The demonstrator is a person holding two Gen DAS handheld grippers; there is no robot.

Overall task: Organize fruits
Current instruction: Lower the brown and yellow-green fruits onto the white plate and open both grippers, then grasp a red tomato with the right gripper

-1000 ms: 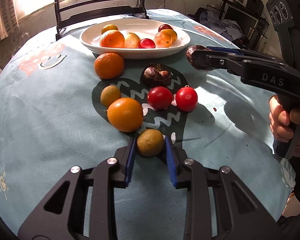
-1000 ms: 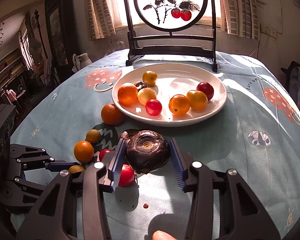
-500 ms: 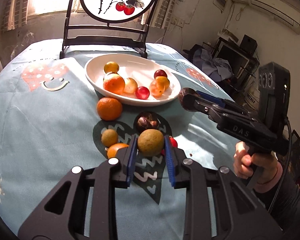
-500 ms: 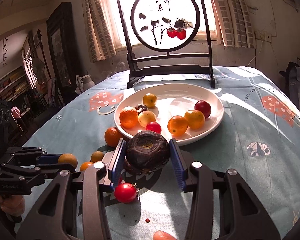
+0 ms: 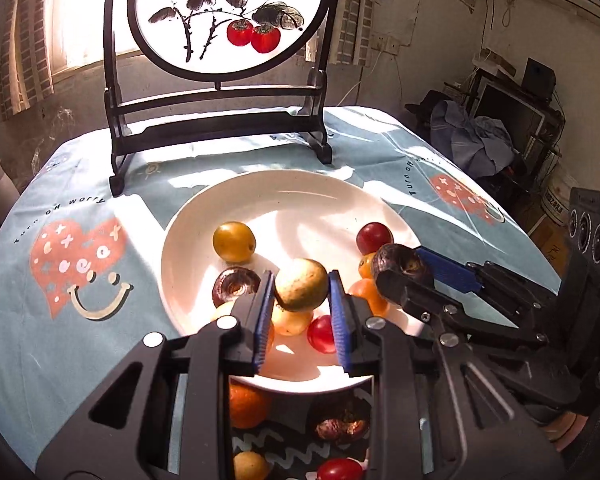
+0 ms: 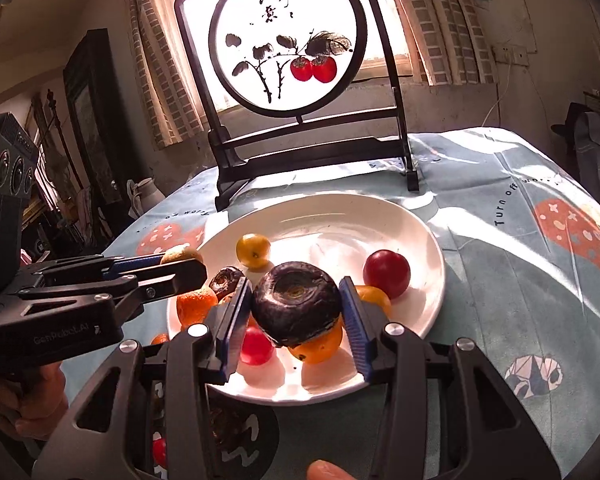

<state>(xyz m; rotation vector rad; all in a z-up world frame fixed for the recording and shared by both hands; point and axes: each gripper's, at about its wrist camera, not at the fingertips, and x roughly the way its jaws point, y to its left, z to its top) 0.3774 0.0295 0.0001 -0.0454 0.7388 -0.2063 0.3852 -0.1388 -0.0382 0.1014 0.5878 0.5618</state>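
The left gripper's blue-padded fingers are clamped on a small greenish-brown round fruit, held above the near part of the white plate. The right gripper's fingers are clamped on a dark purple mangosteen, also above the plate's near half. Below them in the plate lie a cherry tomato, oranges, a halved mangosteen, a yellow fruit and a dark red plum. More fruit sits on the blue-clothed tabletop before the plate; beyond it stands a round painted screen
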